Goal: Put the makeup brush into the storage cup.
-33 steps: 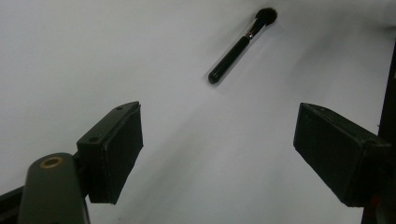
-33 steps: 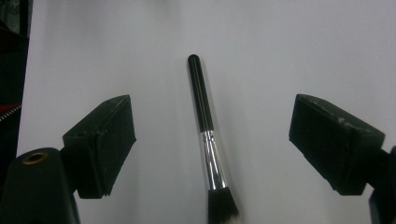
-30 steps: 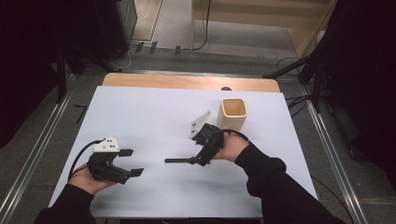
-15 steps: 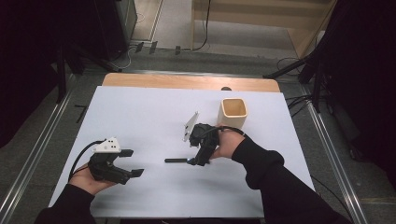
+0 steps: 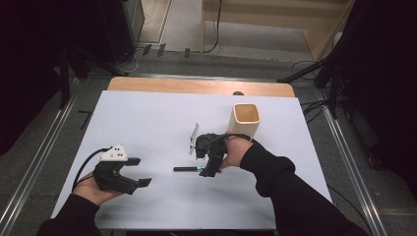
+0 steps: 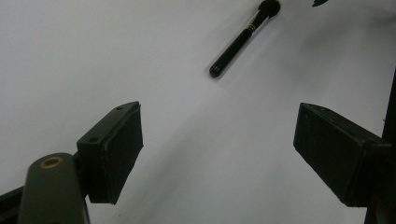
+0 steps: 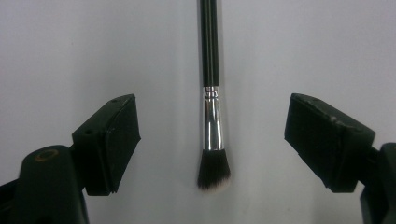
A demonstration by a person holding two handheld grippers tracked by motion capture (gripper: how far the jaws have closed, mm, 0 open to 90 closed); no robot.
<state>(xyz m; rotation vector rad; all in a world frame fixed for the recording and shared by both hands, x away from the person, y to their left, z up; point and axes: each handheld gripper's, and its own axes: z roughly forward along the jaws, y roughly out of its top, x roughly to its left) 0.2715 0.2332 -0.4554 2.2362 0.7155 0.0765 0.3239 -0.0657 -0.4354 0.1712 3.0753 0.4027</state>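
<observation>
Tongs of the right hand [image 7: 212, 140] have tipped down over the makeup brush [image 7: 211, 116] mid-surface, still wide but narrowing, ready to grasp; left tongs [image 6: 217, 154] wait wide near the front-left corner.

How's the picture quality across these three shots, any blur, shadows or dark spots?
High view: the white table is evenly lit, its surroundings very dark. Left gripper view: the makeup brush is fairly sharp, with a soft diagonal shadow across the surface. Right gripper view: the brush is crisp, the near jaws slightly soft, mild glare on its silver ferrule.
</observation>
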